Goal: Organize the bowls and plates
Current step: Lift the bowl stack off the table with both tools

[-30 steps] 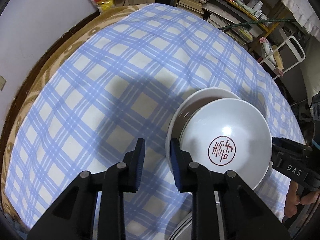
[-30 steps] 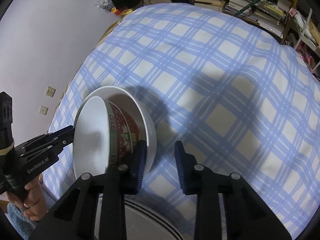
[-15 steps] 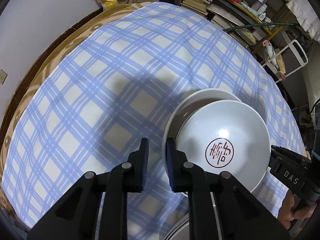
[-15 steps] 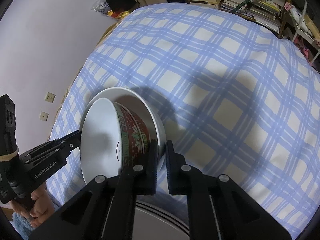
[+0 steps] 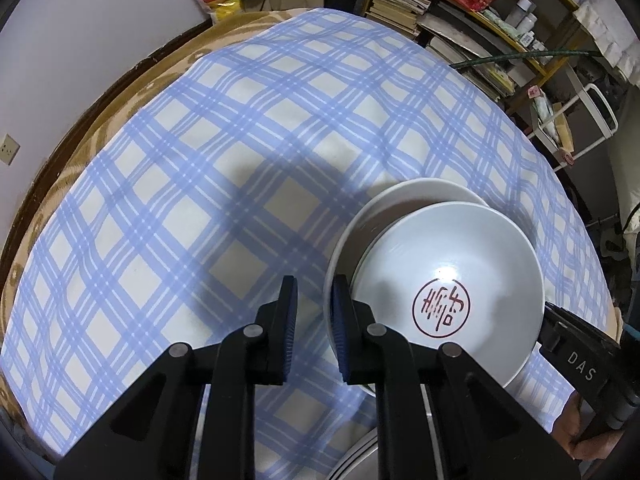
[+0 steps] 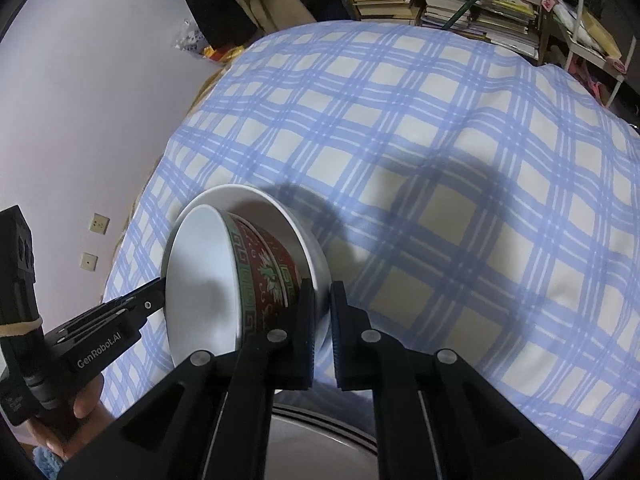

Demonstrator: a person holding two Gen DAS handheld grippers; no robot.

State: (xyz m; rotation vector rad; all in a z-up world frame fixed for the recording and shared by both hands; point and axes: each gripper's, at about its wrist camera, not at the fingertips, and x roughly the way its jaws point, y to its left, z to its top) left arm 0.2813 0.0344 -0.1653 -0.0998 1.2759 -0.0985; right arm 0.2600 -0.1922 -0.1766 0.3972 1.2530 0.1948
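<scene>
Two nested bowls sit on the checked tablecloth. The outer one is a plain white bowl. The inner bowl leans inside it, red and green outside, with a red seal on its white inside. My right gripper is shut on the white bowl's near rim. My left gripper straddles the opposite rim with narrow jaws. That rim lies against the right pad, and a strip of cloth shows beside the left pad.
A grey plate lies under the grippers at the near table edge. Shelves of books and a white metal frame stand beyond the far right side. A pale wall runs along the left.
Both grippers' jaws have narrowed. The right pads, apart a second ago, now pinch the white bowl's rim, and that gripper has rolled slightly. The bowls have stayed in place.
</scene>
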